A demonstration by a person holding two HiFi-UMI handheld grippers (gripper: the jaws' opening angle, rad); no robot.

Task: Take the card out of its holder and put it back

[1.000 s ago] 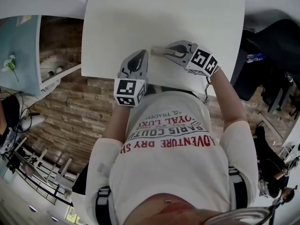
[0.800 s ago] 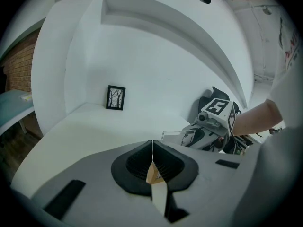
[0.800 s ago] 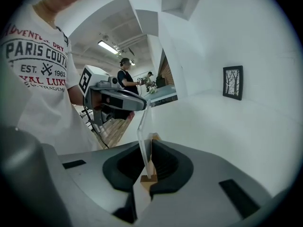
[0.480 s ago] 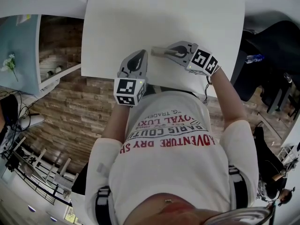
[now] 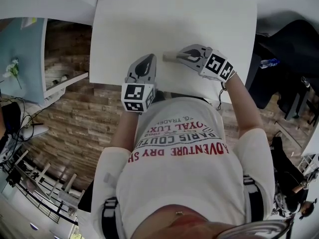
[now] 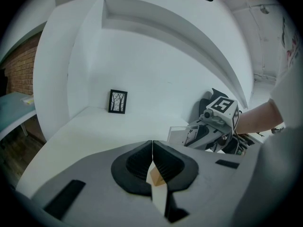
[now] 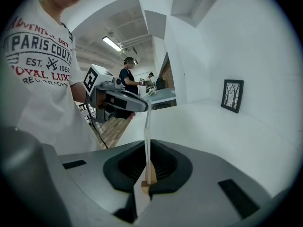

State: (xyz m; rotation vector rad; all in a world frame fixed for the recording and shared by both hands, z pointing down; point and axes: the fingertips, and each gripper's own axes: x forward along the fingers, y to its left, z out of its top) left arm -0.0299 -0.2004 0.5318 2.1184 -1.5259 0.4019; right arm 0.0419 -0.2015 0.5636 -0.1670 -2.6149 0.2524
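Note:
A clear card holder point(image 5: 168, 57) with a printed card inside it is held just above the white table point(image 5: 174, 14). My right gripper point(image 5: 180, 55) is shut on one edge of it, and its jaws have just been closing on that edge. In the right gripper view the holder point(image 7: 147, 122) stands edge-on as a thin sheet between the pads of that gripper point(image 7: 147, 148). The left gripper view shows the holder point(image 6: 181, 135) broadside at the right gripper point(image 6: 191, 135). My left gripper point(image 5: 148, 59) is shut and empty beside the holder, its jaws point(image 6: 152, 144) meeting in a line.
A small black-framed picture point(image 6: 118, 101) point(image 7: 233, 95) stands at the table's far side by the white wall. The table's near edge runs under both grippers, with a brick-patterned floor point(image 5: 75, 113) below. Dark furniture point(image 5: 284, 59) stands to the right. People point(image 7: 127, 77) are far off.
Both grippers stay where they were, the holder still at the right gripper's tips. Only the head view has shifted slightly.

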